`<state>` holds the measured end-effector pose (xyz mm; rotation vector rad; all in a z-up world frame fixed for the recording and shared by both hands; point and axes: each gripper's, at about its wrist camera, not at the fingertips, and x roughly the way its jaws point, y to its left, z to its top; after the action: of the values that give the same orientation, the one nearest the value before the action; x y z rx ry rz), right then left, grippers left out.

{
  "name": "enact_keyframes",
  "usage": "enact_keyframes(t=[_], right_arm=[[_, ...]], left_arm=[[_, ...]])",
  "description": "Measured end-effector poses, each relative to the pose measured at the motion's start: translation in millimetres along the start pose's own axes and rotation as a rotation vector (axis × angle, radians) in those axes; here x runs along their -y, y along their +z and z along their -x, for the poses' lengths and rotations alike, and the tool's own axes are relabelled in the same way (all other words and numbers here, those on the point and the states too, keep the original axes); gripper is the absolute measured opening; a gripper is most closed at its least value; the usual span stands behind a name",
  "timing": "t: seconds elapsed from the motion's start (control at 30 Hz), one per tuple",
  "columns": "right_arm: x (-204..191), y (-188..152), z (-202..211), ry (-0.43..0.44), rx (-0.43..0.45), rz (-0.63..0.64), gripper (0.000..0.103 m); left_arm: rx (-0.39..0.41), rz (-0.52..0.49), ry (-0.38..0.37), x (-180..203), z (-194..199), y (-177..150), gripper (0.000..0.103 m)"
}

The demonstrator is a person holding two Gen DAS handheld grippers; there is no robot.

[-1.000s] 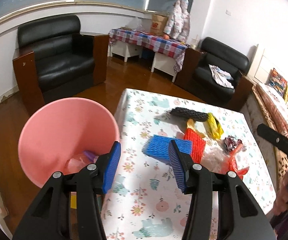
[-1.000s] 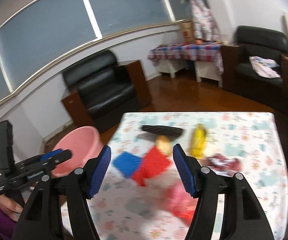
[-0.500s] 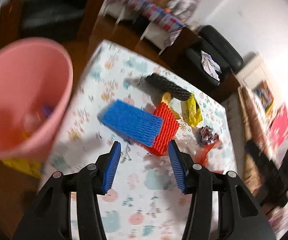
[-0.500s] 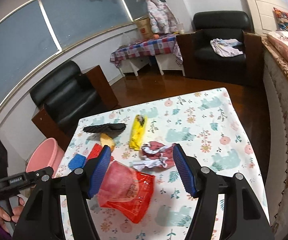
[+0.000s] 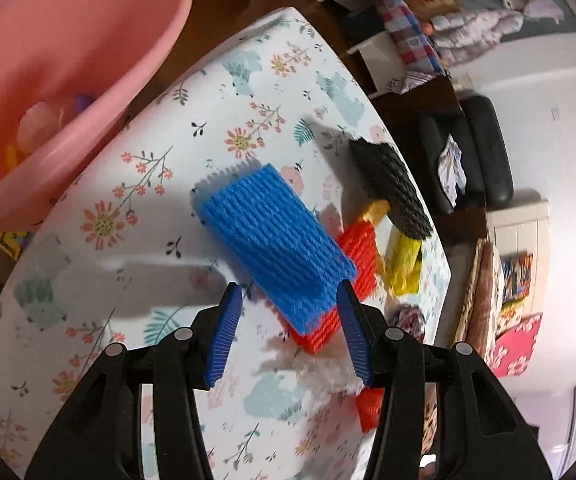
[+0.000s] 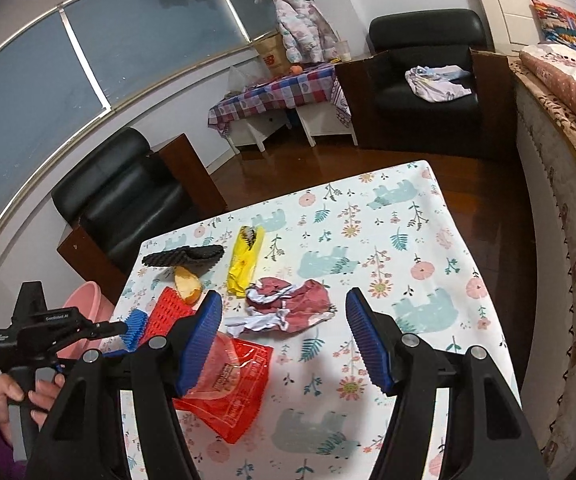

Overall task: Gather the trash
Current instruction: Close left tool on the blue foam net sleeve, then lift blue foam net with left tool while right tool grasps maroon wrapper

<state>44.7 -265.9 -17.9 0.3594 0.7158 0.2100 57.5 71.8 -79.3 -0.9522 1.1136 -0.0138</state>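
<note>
The left gripper (image 5: 288, 332) had dropped and rolled toward the blue foam net (image 5: 276, 240), its fingers spread wide, grasping nothing. The net lay on the table (image 5: 128, 240), long axis from ten to four o'clock, overlapping the red net (image 5: 357, 248). The right gripper (image 6: 284, 336) hovered unclenched, empty.

Right gripper (image 6: 284, 332) jaws apart, nothing between the pads, hovering over the floral tablecloth (image 6: 407, 240); crumpled maroon wrapper (image 6: 291, 304) sits at 12 o'clock just past the tips, red plastic bag (image 6: 232, 392) at 7. Yellow packet (image 6: 246, 260), black foam net (image 6: 184, 258) and red foam net (image 6: 170, 310) lie toward 10–11 o'clock. Left gripper (image 6: 128, 330), held in a hand (image 6: 24, 396) at 9, reaches a blue foam net (image 6: 136, 328) beside the pink bin (image 6: 86, 300).
</note>
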Motion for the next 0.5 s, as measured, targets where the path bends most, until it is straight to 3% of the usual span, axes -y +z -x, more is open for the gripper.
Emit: enact_keyframes(t=[0.17,0.33,0.5], right_arm=[[9,0,-7,-0.003,-0.011,-0.024,0.064],[17,0,-23,0.003,-0.031,-0.052,0.064],[19,0,-48,0.010,-0.075,-0.078,0.064]], left_arm=[[0.034,-0.008,0.022,3,-4,5,0.048],[0.066,-0.043,0.046,3,0,4,0.013],[0.141,-0.164,0.094,11,17,-2,0.007]])
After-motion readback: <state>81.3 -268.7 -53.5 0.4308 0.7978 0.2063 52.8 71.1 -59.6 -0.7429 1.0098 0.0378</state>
